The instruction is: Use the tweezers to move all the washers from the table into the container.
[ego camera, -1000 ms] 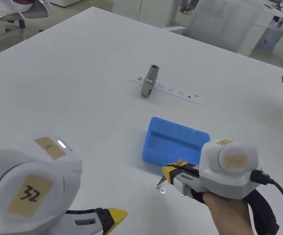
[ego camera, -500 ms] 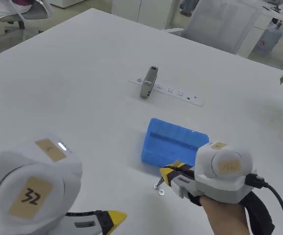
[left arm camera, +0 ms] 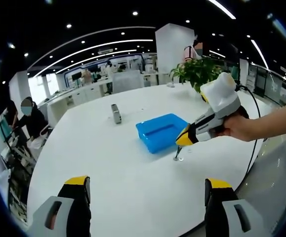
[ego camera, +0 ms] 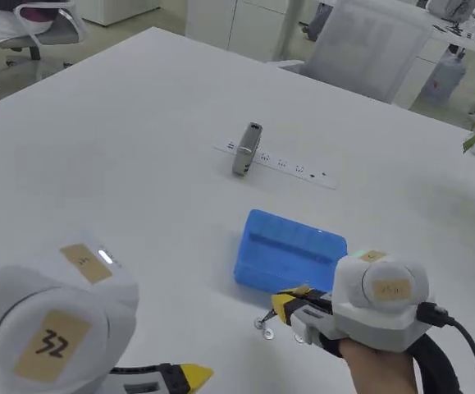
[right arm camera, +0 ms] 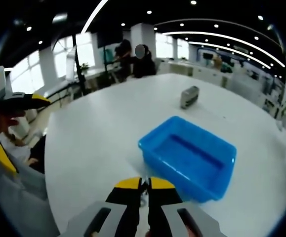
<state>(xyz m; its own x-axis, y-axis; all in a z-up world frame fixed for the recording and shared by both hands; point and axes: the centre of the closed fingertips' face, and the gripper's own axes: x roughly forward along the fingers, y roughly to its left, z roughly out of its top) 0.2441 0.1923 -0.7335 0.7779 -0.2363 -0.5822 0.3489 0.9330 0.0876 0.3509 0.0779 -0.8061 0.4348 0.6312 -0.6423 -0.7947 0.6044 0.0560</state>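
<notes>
Little change over last second. Right tongs clamped on tweezers as before, tips down at washers on worktop, just beside blue container. Left tongs wide open, idle. No washer lifted yet.

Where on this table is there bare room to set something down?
Bare tabletop lies left of the blue container and the power strip. Crowded at the container's near edge, where the right claw holds tweezers by the washers.
</notes>
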